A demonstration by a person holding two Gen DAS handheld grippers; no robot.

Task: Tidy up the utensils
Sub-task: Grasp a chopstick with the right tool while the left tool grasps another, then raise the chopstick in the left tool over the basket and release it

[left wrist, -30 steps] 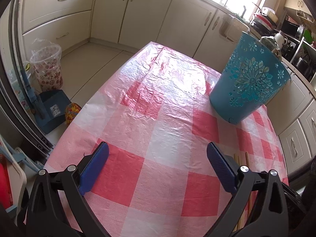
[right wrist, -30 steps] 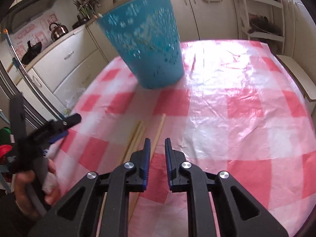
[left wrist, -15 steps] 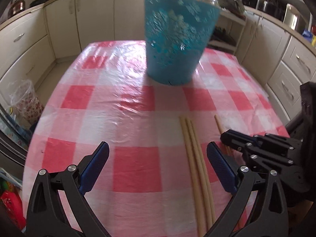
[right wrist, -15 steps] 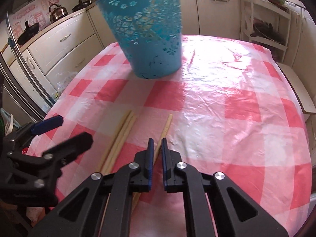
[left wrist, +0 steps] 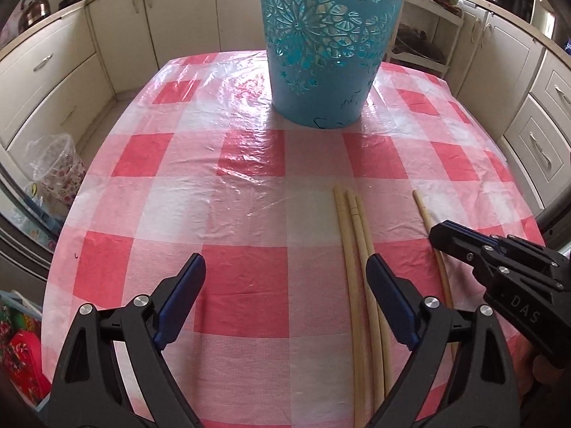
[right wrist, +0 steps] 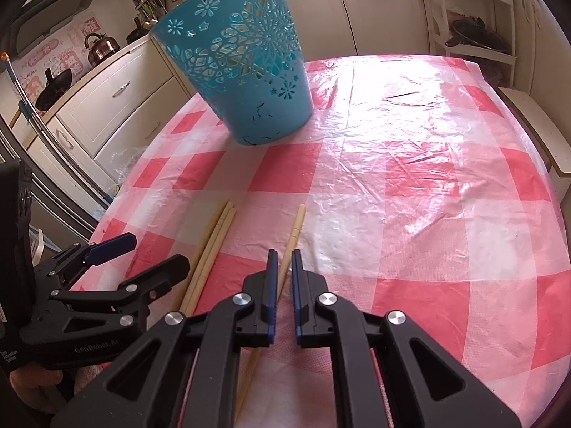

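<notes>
Chopsticks (left wrist: pixel 353 249) before bin (left wrist: pixel 328 46) — on table (left wrist: pixel 214 196)

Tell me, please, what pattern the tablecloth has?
Red-and-white checks on the tablecloth, clearest in the left wrist view.

Right gripper (right wrist: pixel 282 267): jaws narrowly parted, seemingly straddling a single pale wooden chopstick (right wrist: pixel 294 230); blue perforated plastic basket (right wrist: pixel 246 78) beyond.

Cream cabinets (left wrist: pixel 53 71) line walls; kettle (right wrist: pixel 101 48) on counter; open shelf rack (right wrist: pixel 471 21); daylight glare on tablecloth (right wrist: pixel 410 125).
</notes>
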